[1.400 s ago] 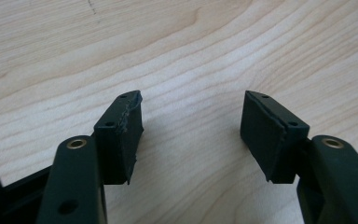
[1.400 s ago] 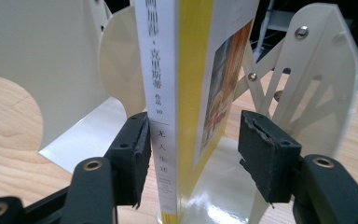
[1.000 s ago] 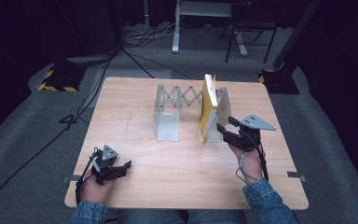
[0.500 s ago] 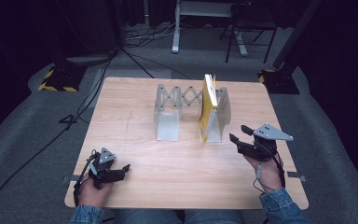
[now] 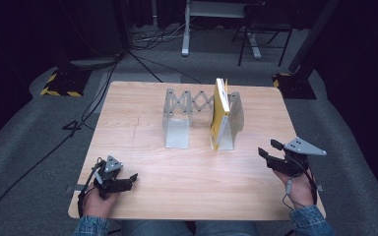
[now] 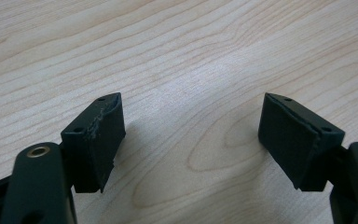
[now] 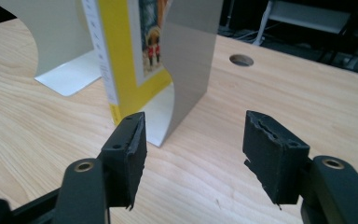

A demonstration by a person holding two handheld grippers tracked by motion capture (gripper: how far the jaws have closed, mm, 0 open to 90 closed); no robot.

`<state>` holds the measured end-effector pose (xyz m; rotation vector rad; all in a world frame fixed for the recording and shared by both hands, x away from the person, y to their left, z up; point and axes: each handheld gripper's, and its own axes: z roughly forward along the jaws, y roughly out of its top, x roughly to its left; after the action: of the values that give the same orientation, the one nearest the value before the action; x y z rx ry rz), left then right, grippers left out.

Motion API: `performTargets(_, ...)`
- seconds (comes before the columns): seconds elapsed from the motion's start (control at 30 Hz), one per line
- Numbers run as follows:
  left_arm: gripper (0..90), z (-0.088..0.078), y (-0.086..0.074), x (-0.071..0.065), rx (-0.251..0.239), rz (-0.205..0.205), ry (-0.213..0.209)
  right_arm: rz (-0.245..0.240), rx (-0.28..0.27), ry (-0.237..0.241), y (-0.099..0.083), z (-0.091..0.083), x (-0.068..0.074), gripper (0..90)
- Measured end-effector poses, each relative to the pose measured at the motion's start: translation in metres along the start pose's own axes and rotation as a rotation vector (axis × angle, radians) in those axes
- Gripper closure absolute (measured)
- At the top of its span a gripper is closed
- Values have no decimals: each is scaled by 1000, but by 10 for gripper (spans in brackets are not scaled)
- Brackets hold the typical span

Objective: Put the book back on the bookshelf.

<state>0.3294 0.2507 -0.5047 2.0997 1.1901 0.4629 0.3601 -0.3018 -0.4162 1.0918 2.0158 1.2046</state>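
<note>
- Yellow book (image 5: 220, 113) stands upright at frame centre-right in the high view, spine toward the person, held between the right-hand plates of the grey expanding book rack (image 5: 177, 123).
- In the right gripper view the book (image 7: 121, 51) fills the upper left; a curved grey divider plate (image 7: 189, 60) stands against its cover side, and its foot rests on the rack's base.
- The left end of the rack, with its scissor lattice (image 5: 192, 101), holds nothing.
- Right gripper (image 5: 267, 150) sits at the lower right of the high view, off the book and well apart from it. Its jaws stand apart with nothing between them and have just been opening; bare wooden table (image 7: 270, 93) shows through the gap.
- Left gripper (image 5: 130, 179) rests low at the lower left of the high view, near the table's front edge. Its jaws have just been opening and are spread wide, with plain wood grain (image 6: 191, 116) between the pads and nothing held.
- Judgement: placing the book in the rack looks done. It stands unsupported by either gripper and shows no lean that I can make out.
- Left, as far as I can judge: at most clearing both hands from the table. No other loose item lies on the table to be shelved.
</note>
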Motion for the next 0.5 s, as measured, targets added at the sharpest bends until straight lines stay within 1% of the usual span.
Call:
performTargets(0.03,233,0,0,0,0,0,0,0,0,0,0,0,0,394)
performTargets(0.07,232,0,0,0,0,-4,1,9,20,0,-7,1,-7,388)
performTargets(0.1,231,0,0,0,0,-4,1,9,20,0,-7,1,-7,388)
performTargets(0.13,230,1,0,0,-1,-4,0,18,43,6,-15,2,-13,386)
performTargets(0.17,229,1,0,0,-1,-4,0,18,43,6,-15,2,-13,386)
performTargets(0.2,228,1,0,0,-2,-7,-1,11,63,4,-20,3,-17,382)
performTargets(0.27,228,1,0,0,-4,-9,1,9,83,1,-28,4,-22,377)
performTargets(0.3,227,1,0,0,-4,-9,1,9,83,1,-28,4,-22,377)
performTargets(0.33,227,1,0,0,-4,-9,1,19,102,-3,-33,6,-26,375)
performTargets(0.4,228,1,0,0,-4,-9,1,41,120,-8,-41,9,-32,373)
performTargets(0.5,227,1,0,0,-4,-9,1,63,142,-22,-50,11,-37,372)
